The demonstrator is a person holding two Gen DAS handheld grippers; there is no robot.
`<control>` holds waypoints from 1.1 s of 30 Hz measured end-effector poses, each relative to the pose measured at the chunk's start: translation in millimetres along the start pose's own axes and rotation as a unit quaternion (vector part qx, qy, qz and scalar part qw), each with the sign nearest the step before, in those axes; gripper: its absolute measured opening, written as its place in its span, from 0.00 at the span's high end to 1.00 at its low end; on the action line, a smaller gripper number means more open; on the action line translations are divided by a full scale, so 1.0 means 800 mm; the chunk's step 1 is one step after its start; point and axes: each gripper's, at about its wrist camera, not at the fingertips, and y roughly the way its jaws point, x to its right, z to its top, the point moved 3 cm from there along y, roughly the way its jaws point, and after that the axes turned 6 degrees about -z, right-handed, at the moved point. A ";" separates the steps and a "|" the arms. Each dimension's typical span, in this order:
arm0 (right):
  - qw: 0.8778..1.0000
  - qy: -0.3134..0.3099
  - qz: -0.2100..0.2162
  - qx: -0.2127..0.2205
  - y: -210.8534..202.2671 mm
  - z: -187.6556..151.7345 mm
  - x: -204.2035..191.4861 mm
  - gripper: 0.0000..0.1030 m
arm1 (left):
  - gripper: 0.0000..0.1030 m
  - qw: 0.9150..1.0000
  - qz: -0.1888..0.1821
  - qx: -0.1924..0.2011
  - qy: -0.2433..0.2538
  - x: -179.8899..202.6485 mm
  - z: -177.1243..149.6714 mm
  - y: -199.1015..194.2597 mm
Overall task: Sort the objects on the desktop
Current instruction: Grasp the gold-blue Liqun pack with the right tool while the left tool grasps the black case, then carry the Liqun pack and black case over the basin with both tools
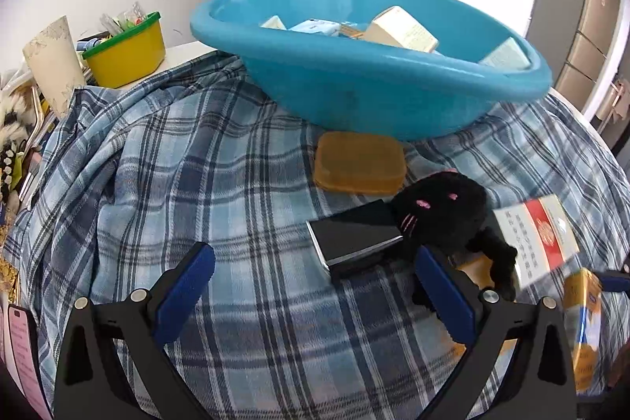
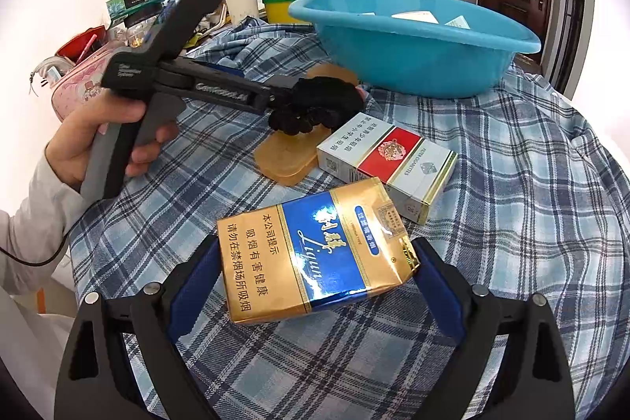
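My left gripper [image 1: 315,286] is open above the plaid cloth, with a black box [image 1: 354,241] just ahead between its fingers and a black plush toy [image 1: 445,211] by the right finger. An amber lid [image 1: 359,163] lies beyond, in front of the blue basin [image 1: 354,101], which holds several boxes. My right gripper [image 2: 315,286] is shut on a gold and blue cigarette pack [image 2: 315,254] and holds it above the cloth. A red and white cigarette pack [image 2: 388,164] lies just beyond it. The left gripper's body [image 2: 189,81] shows in the right wrist view, reaching toward the plush toy [image 2: 315,105].
A yellow tub [image 1: 126,54] with a green rim and a paper cup [image 1: 55,61] stand at the back left among clutter. A second amber lid [image 2: 285,156] lies under the toy. A pink case [image 2: 78,85] and tissue box [image 2: 136,0] sit far left.
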 end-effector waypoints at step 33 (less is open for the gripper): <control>1.000 0.017 -0.012 0.004 -0.005 0.003 0.002 0.10 | 0.49 0.996 -0.074 0.053 0.024 -0.003 -0.012 -0.049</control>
